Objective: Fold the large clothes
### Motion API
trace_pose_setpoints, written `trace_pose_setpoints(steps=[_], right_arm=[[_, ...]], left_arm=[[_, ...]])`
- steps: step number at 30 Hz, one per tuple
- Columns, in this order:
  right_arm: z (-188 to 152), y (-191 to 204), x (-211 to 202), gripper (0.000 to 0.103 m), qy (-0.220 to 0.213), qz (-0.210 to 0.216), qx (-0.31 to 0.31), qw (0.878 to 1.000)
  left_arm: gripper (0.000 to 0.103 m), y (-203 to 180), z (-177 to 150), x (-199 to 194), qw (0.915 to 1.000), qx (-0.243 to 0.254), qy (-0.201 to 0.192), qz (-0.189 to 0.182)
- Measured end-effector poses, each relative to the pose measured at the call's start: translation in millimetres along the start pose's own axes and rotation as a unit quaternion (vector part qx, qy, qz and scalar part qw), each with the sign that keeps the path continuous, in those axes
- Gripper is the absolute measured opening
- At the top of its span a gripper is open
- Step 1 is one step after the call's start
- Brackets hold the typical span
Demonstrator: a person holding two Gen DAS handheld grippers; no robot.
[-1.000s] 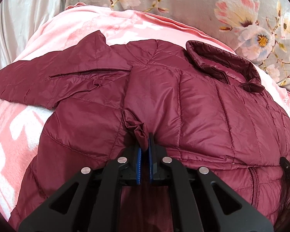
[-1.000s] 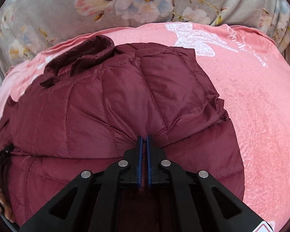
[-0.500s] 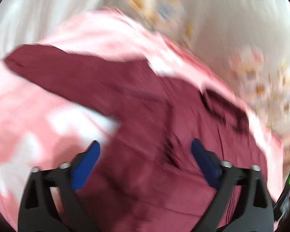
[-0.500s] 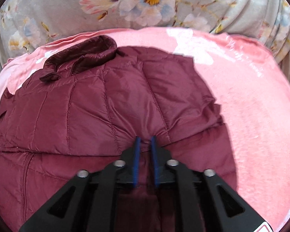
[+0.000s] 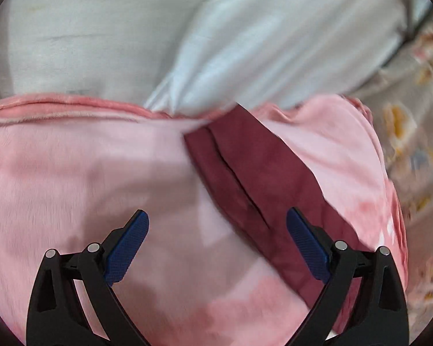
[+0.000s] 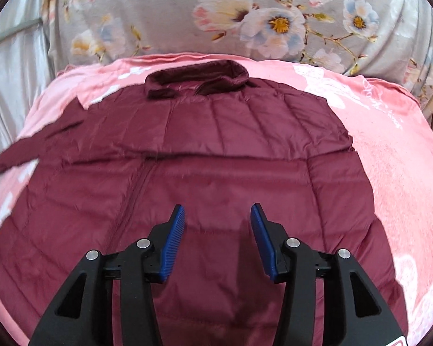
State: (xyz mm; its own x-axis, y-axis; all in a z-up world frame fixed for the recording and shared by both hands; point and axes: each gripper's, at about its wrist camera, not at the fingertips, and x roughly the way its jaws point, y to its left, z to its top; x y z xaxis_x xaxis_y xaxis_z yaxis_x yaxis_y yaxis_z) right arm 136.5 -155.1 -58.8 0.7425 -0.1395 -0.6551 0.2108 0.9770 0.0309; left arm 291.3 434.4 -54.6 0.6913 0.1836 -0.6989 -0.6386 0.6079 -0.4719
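A maroon quilted jacket lies flat on a pink blanket, collar at the far side, one sleeve stretched out to the left. My right gripper is open and empty above the jacket's lower front. In the left wrist view that sleeve runs diagonally across the pink blanket, its cuff end at the far edge. My left gripper is wide open and empty, with its right finger over the sleeve. This view is blurred.
A floral grey bedspread rises behind the blanket. A pale grey-white sheet lies beyond the blanket's far edge in the left wrist view, with floral fabric at the right.
Both grippers have let go of the jacket fabric and opened. The left gripper swung left toward the outstretched sleeve. The right gripper pulled back and now sees the whole jacket.
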Motion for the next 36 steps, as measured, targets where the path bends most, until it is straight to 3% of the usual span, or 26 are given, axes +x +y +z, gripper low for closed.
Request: trace_pose_setpoints(steps=[6, 9, 12, 13, 14, 17, 21, 24, 28, 30, 36], right_arm=[[-7.6, -1.3, 6.1, 0.049, 0.014, -0.001, 0.011, 1.000], [-8.0, -6.6, 7.9, 0.049, 0.018, 0.004, 0.024, 1.000], [-8.0, -5.7, 9.3, 0.050, 0.021, -0.001, 0.022, 1.000], [-8.2, -4.9, 9.7, 0.050, 0.022, -0.003, 0.020, 1.000], [-8.3, -4.0, 9.8, 0.050, 0.022, -0.005, 0.020, 1.000], [-8.6, -3.6, 10.1, 0.050, 0.022, -0.006, 0.019, 1.000], [-8.5, -3.7, 10.2, 0.050, 0.022, -0.006, 0.019, 1.000], [-8.7, -3.7, 10.1, 0.050, 0.021, -0.004, 0.021, 1.000], [-9.2, -3.9, 11.2, 0.050, 0.020, 0.001, 0.026, 0.999], [-9.5, -6.5, 10.9, 0.050, 0.019, 0.007, 0.030, 0.999], [-10.3, -15.1, 10.1, 0.050, 0.015, 0.026, 0.047, 0.998]], left_arm=[[0.085, 10.5, 19.9, 22.3, 0.9989, -0.035, 0.012, -0.028], [0.074, 5.2, 27.8, 29.4, 0.9992, -0.026, 0.012, -0.026], [0.041, -0.9, 34.8, 36.0, 0.9995, -0.010, 0.019, -0.023], [0.018, -4.6, 35.0, 37.9, 0.9994, -0.003, 0.025, -0.023], [0.004, -12.5, 34.3, 39.1, 0.9990, 0.008, 0.034, -0.028], [0.001, -35.8, 31.0, 20.7, 0.9982, 0.045, 0.012, -0.038], [0.001, -99.1, 17.0, -29.3, 0.9886, 0.124, -0.028, -0.082], [0.001, -157.7, -6.2, -80.5, 0.9714, 0.187, -0.049, -0.138], [0.001, -234.6, -56.0, -149.6, 0.9364, 0.270, -0.068, -0.214], [0.001, -272.3, -92.2, -180.9, 0.9146, 0.308, -0.061, -0.255], [0.001, -340.2, -200.9, -223.5, 0.8668, 0.378, -0.009, -0.325]])
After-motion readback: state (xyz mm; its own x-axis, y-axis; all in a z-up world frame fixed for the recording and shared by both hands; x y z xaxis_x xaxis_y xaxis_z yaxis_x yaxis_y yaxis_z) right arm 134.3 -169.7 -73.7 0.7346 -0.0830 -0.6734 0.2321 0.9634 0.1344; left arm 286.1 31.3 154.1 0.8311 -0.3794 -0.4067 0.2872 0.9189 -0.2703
